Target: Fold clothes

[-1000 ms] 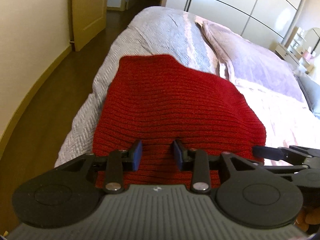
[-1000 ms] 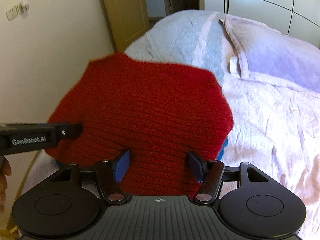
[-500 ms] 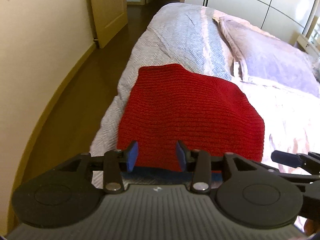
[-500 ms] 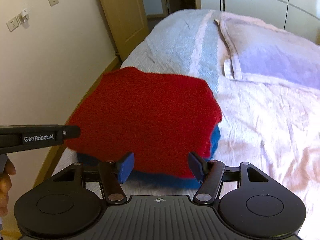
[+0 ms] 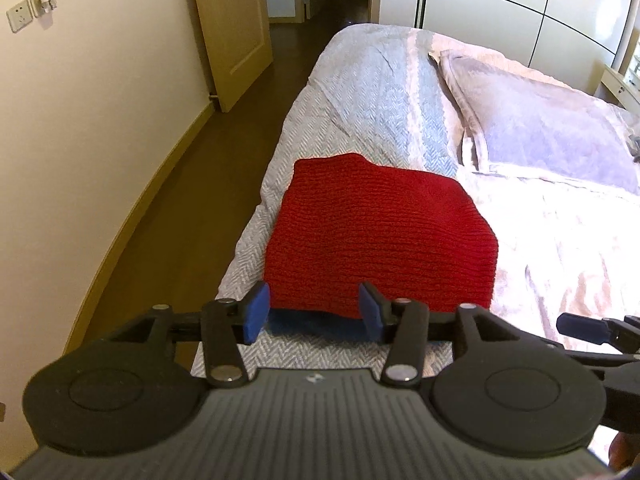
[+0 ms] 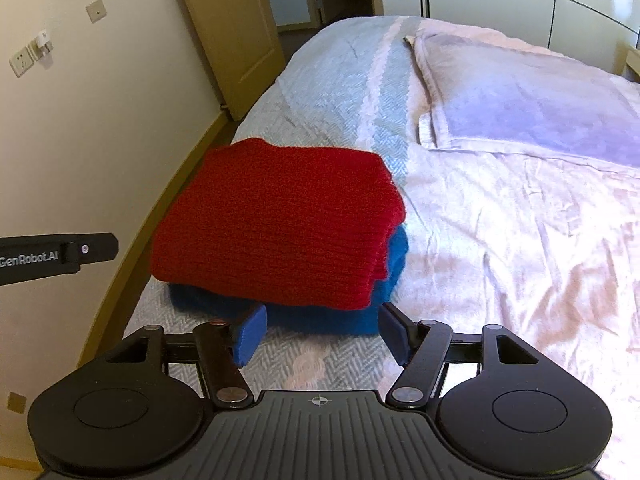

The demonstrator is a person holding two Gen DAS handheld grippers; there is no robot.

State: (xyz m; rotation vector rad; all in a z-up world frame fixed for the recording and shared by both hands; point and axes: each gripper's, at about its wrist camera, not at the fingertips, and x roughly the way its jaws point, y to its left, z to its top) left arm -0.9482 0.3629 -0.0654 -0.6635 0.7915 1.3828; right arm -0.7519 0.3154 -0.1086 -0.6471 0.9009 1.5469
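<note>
Now both tools gape empty: the left tool point(image 5: 312, 312) and right tool point(image 6: 320, 334) hover just short of the folded red sweater point(image 6: 280, 224), stacked on a blue garment point(image 6: 320, 318) at the bed's point(image 6: 500, 260) left edge.

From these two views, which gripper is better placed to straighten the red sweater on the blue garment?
Probably the right gripper: open, it faces the red sweater overhanging the blue garment.
</note>
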